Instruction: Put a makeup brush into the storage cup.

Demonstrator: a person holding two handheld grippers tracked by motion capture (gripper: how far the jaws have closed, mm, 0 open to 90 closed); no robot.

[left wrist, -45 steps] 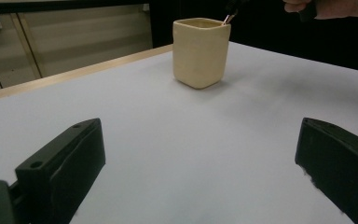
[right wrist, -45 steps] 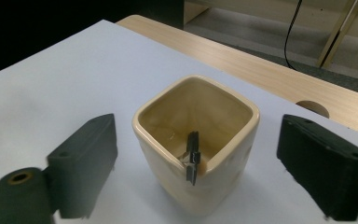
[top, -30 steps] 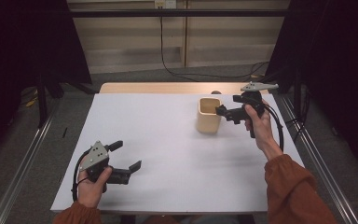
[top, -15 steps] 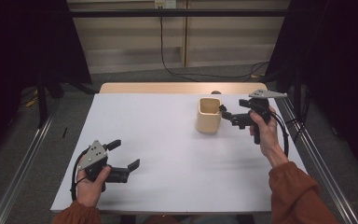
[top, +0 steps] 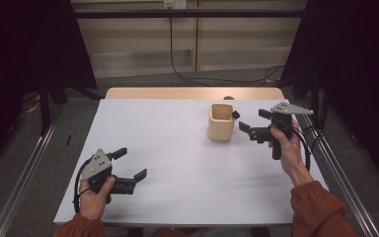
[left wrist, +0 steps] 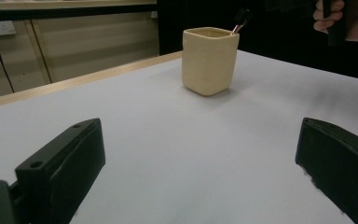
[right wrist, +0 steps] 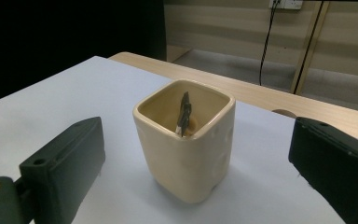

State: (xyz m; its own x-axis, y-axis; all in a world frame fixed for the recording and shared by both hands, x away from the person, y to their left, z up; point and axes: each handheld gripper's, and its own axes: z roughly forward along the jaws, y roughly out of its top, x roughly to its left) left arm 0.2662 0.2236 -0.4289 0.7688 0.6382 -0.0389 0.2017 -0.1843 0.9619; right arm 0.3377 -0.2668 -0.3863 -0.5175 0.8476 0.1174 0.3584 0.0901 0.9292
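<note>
A cream square cup [top: 221, 124] stands on the white table [top: 177, 143] at the right of centre. A thin dark-tipped stick [top: 235, 115] leans inside it, with its tip above the rim at the cup's right corner. My right gripper [top: 251, 119] hovers just right of the cup, open, pointing at it with nothing between its jaws. In the right gripper view the cup [right wrist: 186, 154] sits between the open jaws but farther off, and the stick [right wrist: 184, 112] leans inside. My left gripper [top: 133, 162] rests open near the front left, far from the cup [left wrist: 209, 60].
A bare wooden strip [top: 192, 93] runs along the table's far edge. Metal rails [top: 24, 182] flank the table on both sides. A black cable [top: 212, 79] lies on the floor beyond. The white surface between the two grippers is wide and flat.
My right gripper has drawn back a little to the right, away from the cup. The left gripper and the cup have stayed put.
</note>
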